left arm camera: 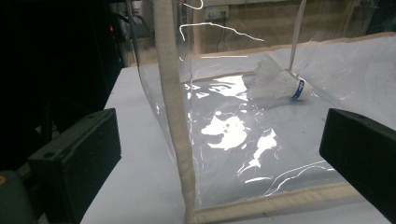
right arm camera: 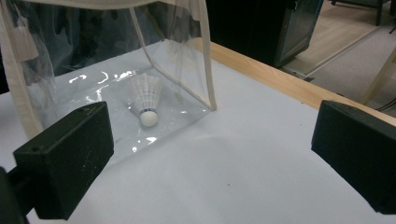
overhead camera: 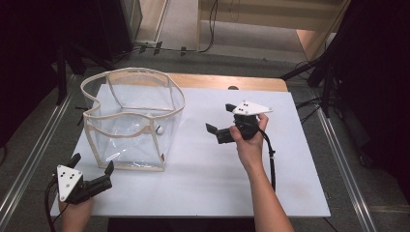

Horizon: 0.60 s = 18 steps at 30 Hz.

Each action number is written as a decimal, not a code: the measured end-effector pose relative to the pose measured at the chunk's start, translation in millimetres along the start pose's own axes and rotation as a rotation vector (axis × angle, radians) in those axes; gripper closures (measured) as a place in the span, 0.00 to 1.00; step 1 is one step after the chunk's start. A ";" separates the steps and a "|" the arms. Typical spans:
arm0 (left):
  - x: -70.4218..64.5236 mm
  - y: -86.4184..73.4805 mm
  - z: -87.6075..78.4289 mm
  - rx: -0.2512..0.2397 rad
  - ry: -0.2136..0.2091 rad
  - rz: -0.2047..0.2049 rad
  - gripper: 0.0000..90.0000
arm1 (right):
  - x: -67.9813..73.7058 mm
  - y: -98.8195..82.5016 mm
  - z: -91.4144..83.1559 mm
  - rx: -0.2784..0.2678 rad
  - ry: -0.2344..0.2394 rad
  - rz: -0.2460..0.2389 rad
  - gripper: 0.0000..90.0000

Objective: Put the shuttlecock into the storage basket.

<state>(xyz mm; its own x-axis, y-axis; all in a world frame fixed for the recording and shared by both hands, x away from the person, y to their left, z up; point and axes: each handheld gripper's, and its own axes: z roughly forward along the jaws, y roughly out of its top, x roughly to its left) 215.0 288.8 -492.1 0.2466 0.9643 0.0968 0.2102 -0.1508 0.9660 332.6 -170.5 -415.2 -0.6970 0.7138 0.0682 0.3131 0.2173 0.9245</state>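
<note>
Fingers: left gripper (overhead camera: 92,175) jaws spread wide, nothing between them; right gripper (overhead camera: 218,125) jaws likewise apart and empty.

Left gripper: held off the front left corner of the table (overhead camera: 290,193), just short of the bag's nearest corner, jaws pointing toward it.

Right gripper: over the middle of the table, right of the bag and apart from it, jaws turned toward the bag's side wall.

Clear bag (overhead camera: 130,121): transparent plastic with cream fabric edging, standing upright with its mouth open, on the left half of the table toward the rear edge.

Shuttlecock (right arm camera: 145,101): white feathers, white cork with a blue band; lies on its side on the bag's floor, near the wall facing the right gripper; also seen through the plastic from the left gripper (left arm camera: 279,83).

Progress, as judged: the shuttlecock is already inside the bag, so the placing appears done. Neither gripper touches bag or shuttlecock. What may remain is closing or moving the bag; the mouth stands open.
</note>
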 end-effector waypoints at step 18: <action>0.2 0.0 -0.2 -0.001 0.001 -0.002 0.00 | -11.0 -28.9 -19.4 0.000 -0.033 0.041 0.00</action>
<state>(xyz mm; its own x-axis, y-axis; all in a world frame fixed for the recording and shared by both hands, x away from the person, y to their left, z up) 214.9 289.0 -492.1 0.2453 0.9648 0.0949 0.2103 -0.1485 0.9663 318.7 -197.6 -435.4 -0.6623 0.7434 0.0935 0.3405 0.1875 0.9214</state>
